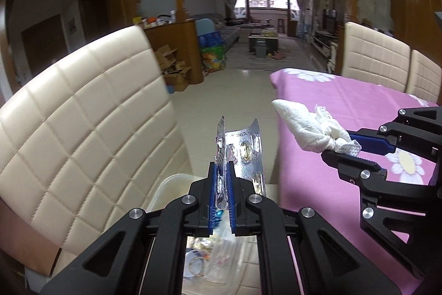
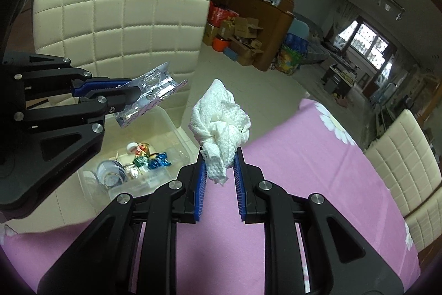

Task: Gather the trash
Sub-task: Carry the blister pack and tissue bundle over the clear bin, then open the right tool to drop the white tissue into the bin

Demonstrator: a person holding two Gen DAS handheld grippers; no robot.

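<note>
Left gripper point(image 1: 221, 179) angled down, jaws clamped on blister pack point(image 1: 243, 154) above clear bin point(image 2: 143, 165). Right gripper point(image 2: 221, 170) angled down, jaws pinching crumpled tissue point(image 2: 221, 120) over pink surface point(image 2: 290, 156).

both grippers point(image 1: 221, 170) point(image 2: 220, 161) clamped, angled down

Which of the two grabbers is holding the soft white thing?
The right gripper pinches the crumpled white paper towel above the pink tablecloth. The left gripper instead clamps a shiny silver pill blister pack.
</note>
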